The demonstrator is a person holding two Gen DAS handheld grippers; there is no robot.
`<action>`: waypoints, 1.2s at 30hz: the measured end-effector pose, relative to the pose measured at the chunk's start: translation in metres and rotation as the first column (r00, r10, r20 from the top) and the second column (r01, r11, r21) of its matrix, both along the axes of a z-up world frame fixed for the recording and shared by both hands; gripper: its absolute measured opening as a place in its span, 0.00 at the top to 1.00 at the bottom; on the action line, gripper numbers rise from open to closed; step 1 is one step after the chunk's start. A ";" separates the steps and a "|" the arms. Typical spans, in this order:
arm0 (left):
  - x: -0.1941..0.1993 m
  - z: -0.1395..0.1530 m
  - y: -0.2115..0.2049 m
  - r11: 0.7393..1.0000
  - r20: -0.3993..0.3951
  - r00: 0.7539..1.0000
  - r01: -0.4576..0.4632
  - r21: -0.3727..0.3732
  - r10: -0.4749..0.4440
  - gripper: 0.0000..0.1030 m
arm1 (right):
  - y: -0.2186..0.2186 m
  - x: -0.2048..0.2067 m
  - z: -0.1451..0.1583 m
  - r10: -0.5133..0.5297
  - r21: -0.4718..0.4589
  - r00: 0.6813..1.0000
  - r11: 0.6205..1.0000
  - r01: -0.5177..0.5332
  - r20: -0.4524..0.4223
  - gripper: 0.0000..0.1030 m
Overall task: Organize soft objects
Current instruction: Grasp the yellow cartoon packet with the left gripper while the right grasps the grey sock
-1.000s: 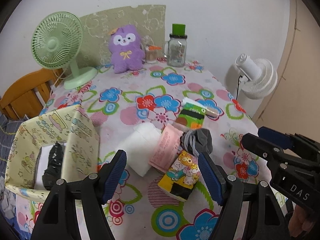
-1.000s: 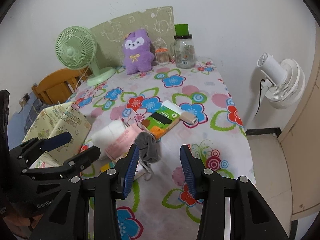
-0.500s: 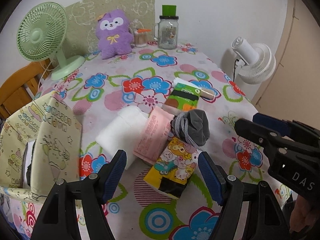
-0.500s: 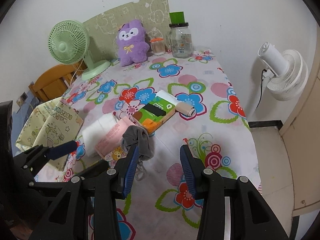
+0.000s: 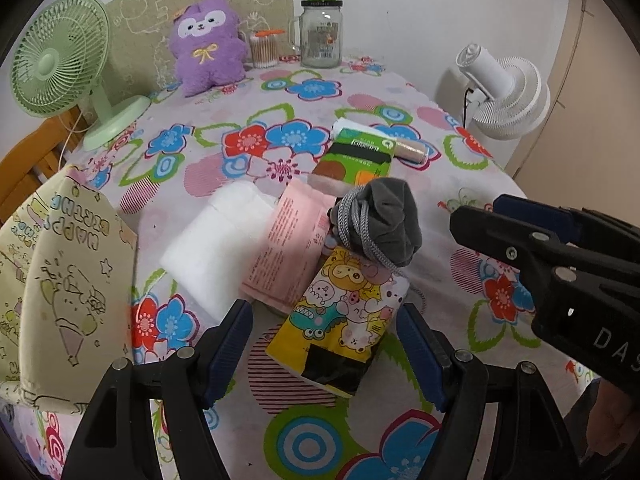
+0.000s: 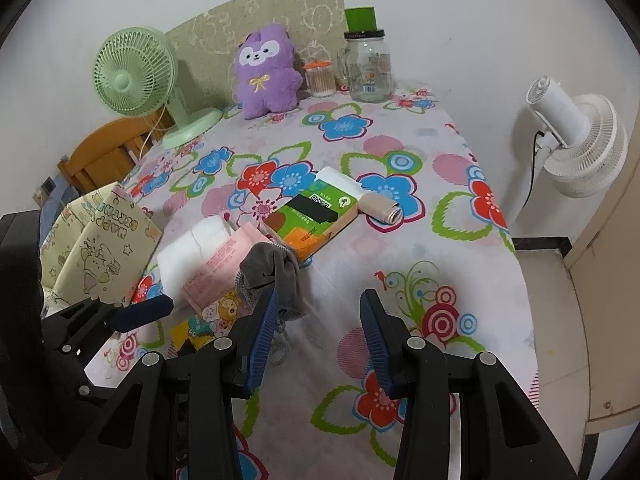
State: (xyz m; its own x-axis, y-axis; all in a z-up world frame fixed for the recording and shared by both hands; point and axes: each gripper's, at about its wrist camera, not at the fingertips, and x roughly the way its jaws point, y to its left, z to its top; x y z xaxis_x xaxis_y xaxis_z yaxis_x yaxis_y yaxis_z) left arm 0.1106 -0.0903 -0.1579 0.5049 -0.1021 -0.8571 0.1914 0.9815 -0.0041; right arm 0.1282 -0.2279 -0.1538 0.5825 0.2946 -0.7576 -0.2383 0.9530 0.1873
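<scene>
While both claws gape wide and hold nothing, the left gripper hovers near the cartoon tissue pack. The right gripper sits right of the grey sock.

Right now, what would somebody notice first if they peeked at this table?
Probably the fluffy purple plush toy sitting at the far edge by the wall, with the green fan to its left. Closer in, a jumble of soft packs lies mid-table, topped by a grey cloth bundle resting on a cartoon tissue pack.
</scene>
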 end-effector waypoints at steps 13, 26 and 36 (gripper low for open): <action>0.011 -0.024 -0.002 0.999 -0.066 0.997 0.032 0.008 -0.031 0.15 | 0.013 0.022 -0.022 0.045 0.003 0.997 0.999 -0.044 -0.064 0.42; 0.012 -0.020 0.001 0.999 -0.045 0.998 0.037 -0.027 -0.038 0.42 | 0.024 0.028 -0.022 0.128 0.065 0.988 0.990 -0.122 -0.082 0.38; 0.007 -0.016 0.003 0.998 -0.042 0.998 0.045 -0.033 -0.046 0.47 | 0.032 0.037 -0.030 0.153 0.129 0.984 0.982 -0.140 -0.091 0.59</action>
